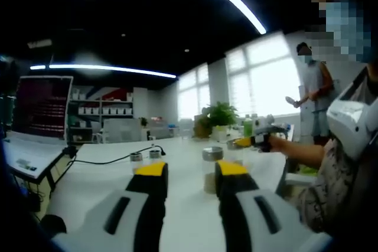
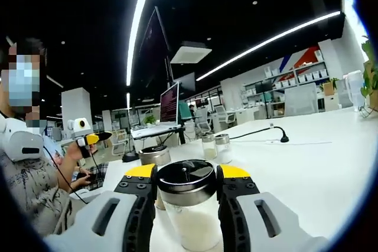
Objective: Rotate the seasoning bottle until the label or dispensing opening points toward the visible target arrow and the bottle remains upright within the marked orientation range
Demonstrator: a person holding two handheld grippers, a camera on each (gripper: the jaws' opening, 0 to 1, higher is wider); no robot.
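Left gripper view, left to right: an open laptop (image 1: 41, 113) sits at the white table's (image 1: 189, 205) left edge, a black cable (image 1: 112, 160) trailing across the top toward two small shakers (image 1: 145, 156) set side by side. The left gripper (image 1: 188, 172) hovers over the table, jaws apart and holding nothing; a metal-capped jar (image 1: 211, 169) stands upright beyond the gap. Further right the right gripper (image 1: 260, 137) shows, with a potted plant (image 1: 217, 116) behind and a person (image 1: 339, 163) at the edge. Right gripper view: a person (image 2: 26, 175) at left, then the left gripper (image 2: 88, 140) raised. The right gripper (image 2: 187, 175) is clamped on the seasoning bottle (image 2: 189, 210), upright, black-and-chrome lid on top, pale granules inside. Two shakers (image 2: 215, 146) stand further back.
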